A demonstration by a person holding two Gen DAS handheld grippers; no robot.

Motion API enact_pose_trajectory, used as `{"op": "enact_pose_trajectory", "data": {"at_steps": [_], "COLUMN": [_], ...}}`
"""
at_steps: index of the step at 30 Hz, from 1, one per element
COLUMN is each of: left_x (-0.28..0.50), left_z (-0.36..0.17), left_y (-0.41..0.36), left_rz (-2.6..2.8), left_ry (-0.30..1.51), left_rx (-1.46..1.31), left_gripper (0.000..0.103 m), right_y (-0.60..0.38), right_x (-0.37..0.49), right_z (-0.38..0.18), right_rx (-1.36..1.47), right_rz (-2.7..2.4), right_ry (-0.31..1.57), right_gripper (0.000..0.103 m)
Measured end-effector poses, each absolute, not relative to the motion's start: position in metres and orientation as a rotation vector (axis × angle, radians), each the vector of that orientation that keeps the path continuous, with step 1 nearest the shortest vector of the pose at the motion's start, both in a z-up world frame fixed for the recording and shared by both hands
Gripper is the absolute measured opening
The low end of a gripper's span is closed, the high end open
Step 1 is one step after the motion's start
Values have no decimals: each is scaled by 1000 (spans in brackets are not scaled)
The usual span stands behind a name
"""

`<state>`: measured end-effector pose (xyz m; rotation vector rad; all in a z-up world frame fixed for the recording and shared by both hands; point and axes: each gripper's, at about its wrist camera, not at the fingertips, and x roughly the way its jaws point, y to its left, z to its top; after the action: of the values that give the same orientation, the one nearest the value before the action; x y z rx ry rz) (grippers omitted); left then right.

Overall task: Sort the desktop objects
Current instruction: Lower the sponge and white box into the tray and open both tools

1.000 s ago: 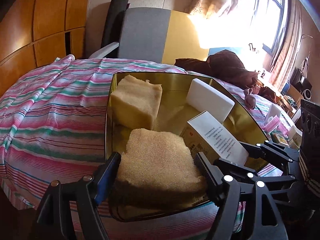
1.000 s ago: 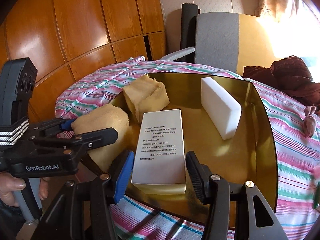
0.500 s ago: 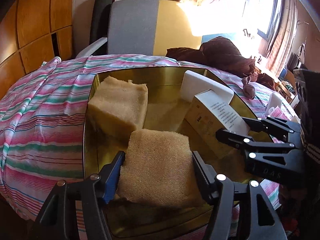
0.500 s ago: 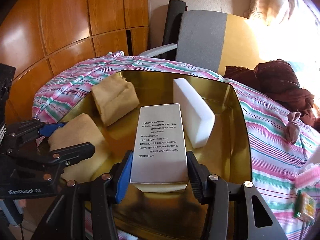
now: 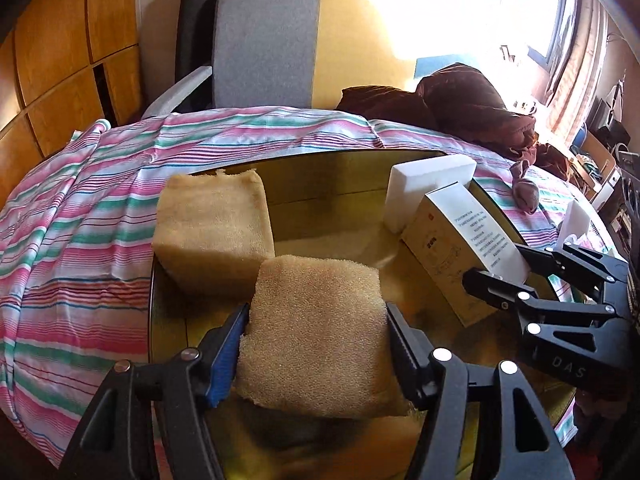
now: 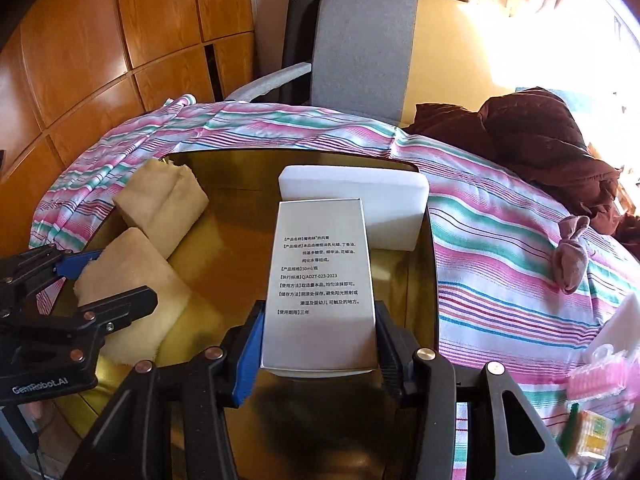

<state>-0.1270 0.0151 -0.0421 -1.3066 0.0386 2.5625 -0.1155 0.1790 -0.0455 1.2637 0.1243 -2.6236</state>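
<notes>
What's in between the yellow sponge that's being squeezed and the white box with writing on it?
Nothing: only bare gold tray separates the held sponge from the printed box. The left wrist view shows it best.

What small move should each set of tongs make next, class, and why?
Probably set both down and open. The left tongs clamp a tan sponge beside its twin; the right tongs clamp the printed box against the white block on the gold tray.

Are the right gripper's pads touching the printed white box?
Touching. In the right wrist view both pads of the right gripper press the sides of the white box.
</notes>
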Motion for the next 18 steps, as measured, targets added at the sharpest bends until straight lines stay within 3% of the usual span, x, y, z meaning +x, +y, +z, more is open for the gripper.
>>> {"op": "enact_pose_trajectory", "data": {"at_steps": [10, 13, 18], "left_x": [-124, -120, -102], "left_z": [-36, -29, -10], "left_y": [5, -2, -10], "left_rz": [2554, 2558, 2601], "left_ry": [-100, -158, -205], "left_rx": [-1269, -1235, -1133], "left_gripper": [82, 82, 82], "right_y": [184, 187, 196], "right_x": [-118, -112, -94], "right_z": [-43, -37, -24], "right_rx": [1232, 1188, 1103], "right_rz": [-2616, -2628, -2669], "right_ry": [66, 22, -32], "right_gripper": [52, 60, 60]}}
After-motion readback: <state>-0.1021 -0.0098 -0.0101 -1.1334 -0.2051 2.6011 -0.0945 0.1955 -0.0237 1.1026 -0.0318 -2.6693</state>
